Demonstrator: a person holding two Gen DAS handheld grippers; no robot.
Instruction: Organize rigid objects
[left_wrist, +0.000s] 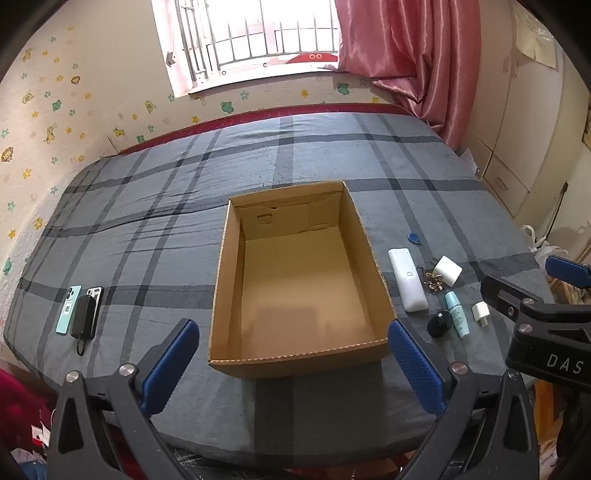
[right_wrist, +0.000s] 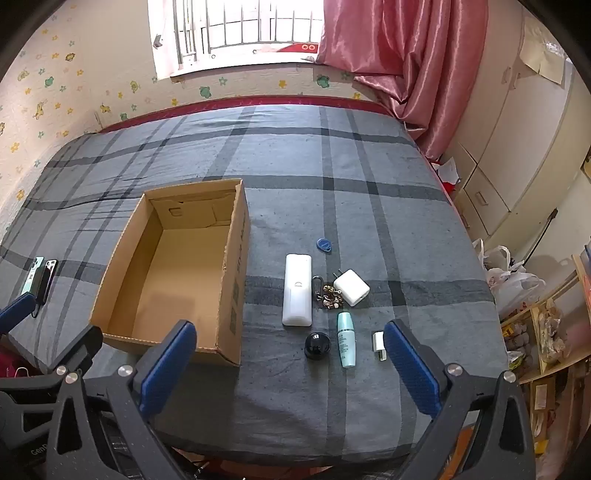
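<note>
Black hand-held gripper (left_wrist: 293, 363) frames, blue textured pads (left_wrist: 415, 365), silver screws, "DAS" mark

Plaid bed (right_wrist: 332, 166): cardboard box (right_wrist: 229, 280), remote (right_wrist: 296, 291), phones (left_wrist: 79, 308)

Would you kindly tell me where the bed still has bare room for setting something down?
The plaid grey bedsheet lies bare beyond the open brown cardboard box, toward the window, and between that box and the phones. Right of the box is crowded: white remote, white charger block, teal bottle, black round object.
</note>
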